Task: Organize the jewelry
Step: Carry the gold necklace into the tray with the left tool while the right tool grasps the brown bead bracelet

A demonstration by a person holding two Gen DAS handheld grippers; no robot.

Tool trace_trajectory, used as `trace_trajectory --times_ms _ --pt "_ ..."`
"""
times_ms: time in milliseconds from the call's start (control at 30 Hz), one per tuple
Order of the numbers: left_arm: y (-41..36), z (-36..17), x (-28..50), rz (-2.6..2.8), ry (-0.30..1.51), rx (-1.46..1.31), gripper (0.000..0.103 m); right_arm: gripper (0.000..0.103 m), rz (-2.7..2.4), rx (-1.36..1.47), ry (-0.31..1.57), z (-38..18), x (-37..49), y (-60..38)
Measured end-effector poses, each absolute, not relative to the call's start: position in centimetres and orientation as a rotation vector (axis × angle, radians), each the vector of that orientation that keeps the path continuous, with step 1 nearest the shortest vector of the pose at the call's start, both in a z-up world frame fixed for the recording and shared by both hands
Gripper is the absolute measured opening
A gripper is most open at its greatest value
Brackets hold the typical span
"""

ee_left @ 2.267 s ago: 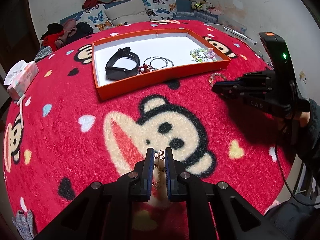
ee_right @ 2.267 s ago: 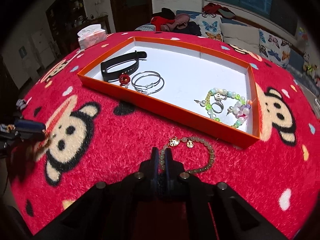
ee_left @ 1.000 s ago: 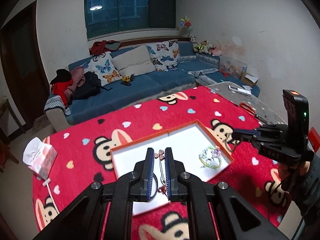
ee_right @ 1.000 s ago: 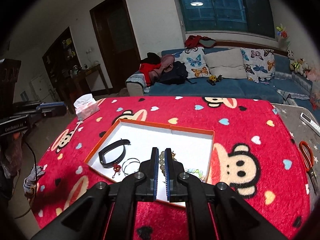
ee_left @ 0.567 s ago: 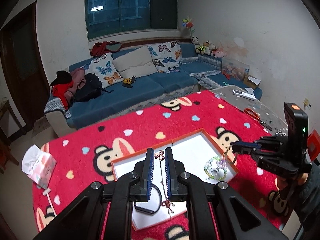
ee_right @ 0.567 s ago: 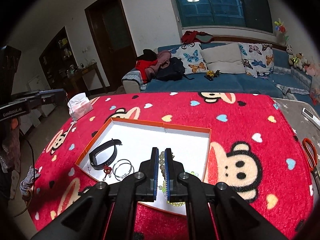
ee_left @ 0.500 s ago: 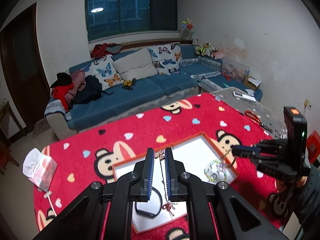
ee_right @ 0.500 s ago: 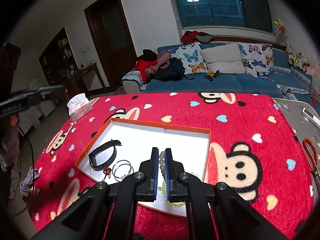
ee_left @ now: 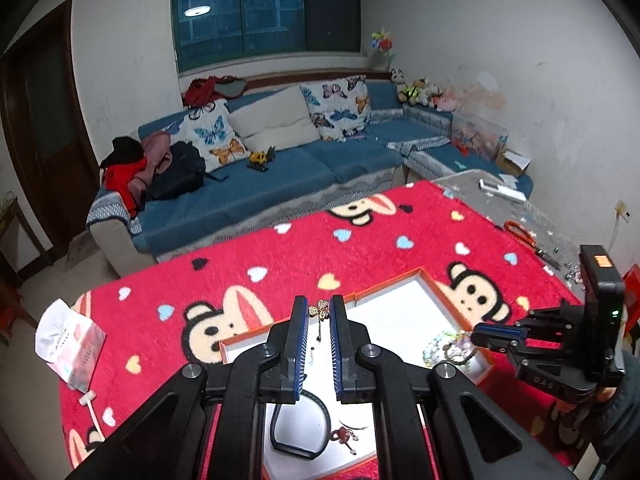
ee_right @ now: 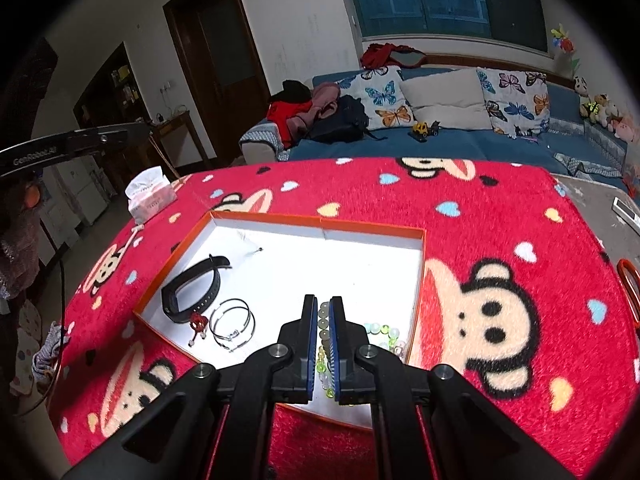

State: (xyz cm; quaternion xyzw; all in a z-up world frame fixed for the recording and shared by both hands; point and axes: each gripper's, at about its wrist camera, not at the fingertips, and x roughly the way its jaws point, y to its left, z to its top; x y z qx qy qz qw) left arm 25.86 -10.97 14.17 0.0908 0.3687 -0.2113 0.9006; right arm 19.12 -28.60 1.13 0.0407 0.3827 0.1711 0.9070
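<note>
Both pieces are in the air over the tray [ee_right: 172, 258], so this looks like the carry-and-drop stage of the tidying.

In the left wrist view, the left gripper [ee_left: 319, 312] sits at lower centre, its jaws closed on a thin chain [ee_left: 320, 328] with a small gold flower charm showing just above the tips; the rest of the chain dangles between the fingers, over the white floor of the tray. Below it in that frame lie a black band [ee_left: 296, 436] and a little red charm [ee_left: 343, 436].

In the right wrist view, the right gripper [ee_right: 323, 316] is also at lower centre, jaws clamped on a bracelet [ee_right: 323, 322] of dull round beads that runs down between the fingers. It hangs over the lower right part of the tray, close above a string of pale green beads [ee_right: 384, 332] already lying there. To the left in that frame sit the band, the red charm and a pair of wire hoops [ee_right: 234, 324].

My guess is that neither piece has touched down yet. The next move wants each hand lowered until its jewelry rests on bare white floor, then the jaws let go. The chain should land clear of the band, and the bracelet clear of the green beads, or they may tangle.
</note>
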Motion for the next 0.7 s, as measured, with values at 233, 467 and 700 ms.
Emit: trace_trajectory --times_ms 233,467,700 --pt "-12.4 9.4 27.6 -0.459 0.852 0.187 0.011 0.008 0.337 0.055 0.823 -0.5 19.2 -28.0" --pt "-14.7 5.4 29.1 -0.492 0.918 0.204 0.011 0.008 0.334 0.043 0.86 -1.7 19.3 -27.7" --pt "-15.6 0.8 30.7 -0.492 1.015 0.196 0.012 0.008 0.333 0.048 0.879 -2.4 19.2 -27.7"
